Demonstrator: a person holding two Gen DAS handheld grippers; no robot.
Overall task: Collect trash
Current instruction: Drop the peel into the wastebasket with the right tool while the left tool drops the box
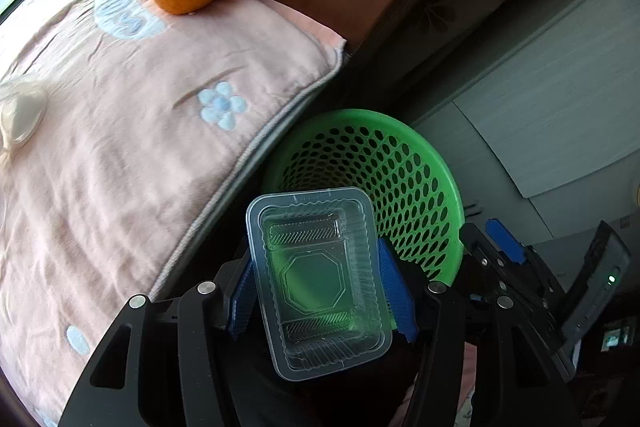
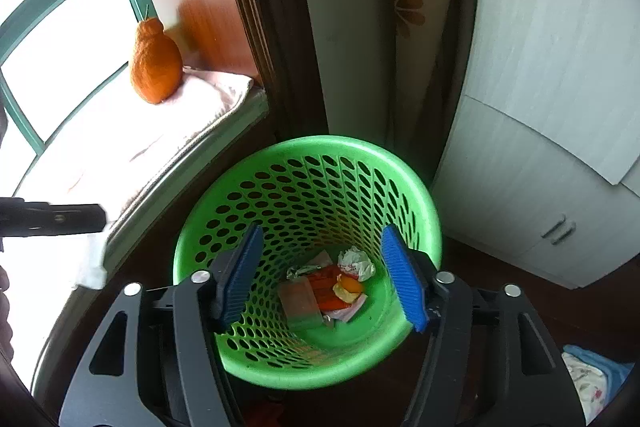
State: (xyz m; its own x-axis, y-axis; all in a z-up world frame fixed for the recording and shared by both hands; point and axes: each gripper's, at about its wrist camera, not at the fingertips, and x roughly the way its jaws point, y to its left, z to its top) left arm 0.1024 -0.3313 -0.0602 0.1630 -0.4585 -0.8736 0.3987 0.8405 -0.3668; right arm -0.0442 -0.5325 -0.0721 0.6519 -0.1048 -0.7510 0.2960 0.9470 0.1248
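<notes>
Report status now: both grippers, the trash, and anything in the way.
Left gripper shut on clear plastic tray, beside green basket. Right gripper open, empty, over basket; trash at bottom. Nothing blocks the basket mouth.

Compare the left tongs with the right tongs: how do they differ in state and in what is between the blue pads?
The left tongs are shut on a clear plastic tray, held near the rim of the green basket; the right tongs are open and hold nothing. The left tongs carry their load beside the pink blanket; the right tongs hang right over the basket's opening, above trash at its bottom. Both have ribbed blue pads on black arms.
</notes>
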